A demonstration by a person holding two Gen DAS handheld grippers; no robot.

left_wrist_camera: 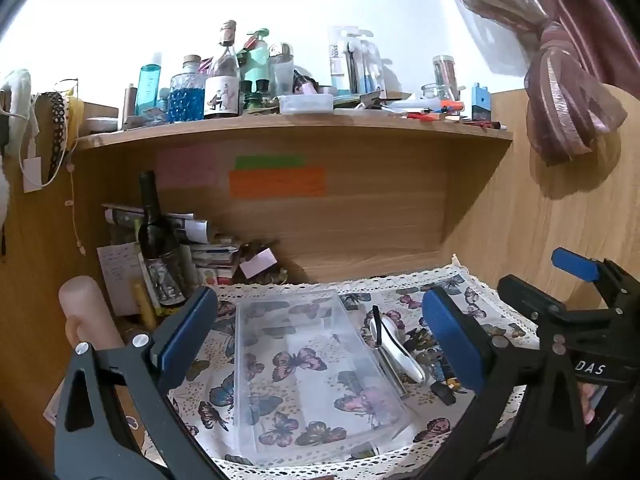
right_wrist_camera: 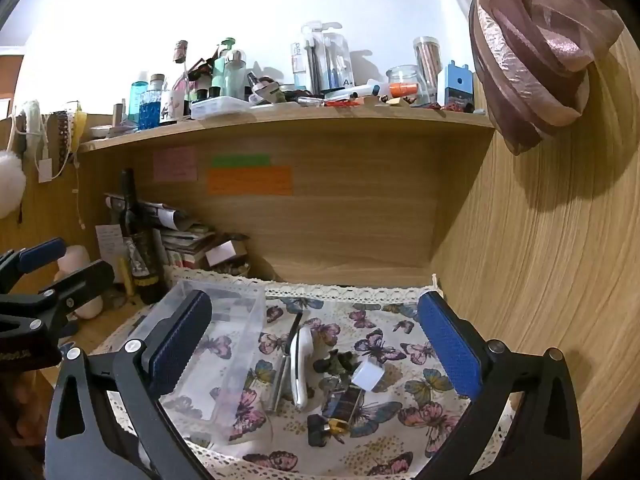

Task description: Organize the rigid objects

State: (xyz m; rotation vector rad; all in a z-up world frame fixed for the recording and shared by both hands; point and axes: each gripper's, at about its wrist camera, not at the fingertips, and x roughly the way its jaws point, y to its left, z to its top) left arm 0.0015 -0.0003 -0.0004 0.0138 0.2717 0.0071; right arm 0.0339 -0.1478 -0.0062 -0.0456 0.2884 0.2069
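A clear plastic box (left_wrist_camera: pixel 312 372) lies empty on the butterfly cloth (left_wrist_camera: pixel 476 300), between the fingers of my open left gripper (left_wrist_camera: pixel 320 336); it also shows in the right wrist view (right_wrist_camera: pixel 216 352). Right of the box lie a white oblong gadget (left_wrist_camera: pixel 394 344) (right_wrist_camera: pixel 301 364), a metal pen-like rod (right_wrist_camera: pixel 282 368), a small white cap (right_wrist_camera: pixel 368 374), a dark figure (right_wrist_camera: pixel 338 362) and a black-and-gold piece (right_wrist_camera: pixel 328 428). My right gripper (right_wrist_camera: pixel 316 344) is open above these items, holding nothing. It also shows at the right of the left wrist view (left_wrist_camera: pixel 576 276).
A dark wine bottle (left_wrist_camera: pixel 158 240) and stacked papers (left_wrist_camera: pixel 208 248) stand at the desk's back left. A pink cylinder (left_wrist_camera: pixel 86 312) stands at left. The shelf (left_wrist_camera: pixel 296 128) above is crowded with bottles. A wooden side panel (right_wrist_camera: pixel 540 280) and tied curtain (right_wrist_camera: pixel 532 52) are at right.
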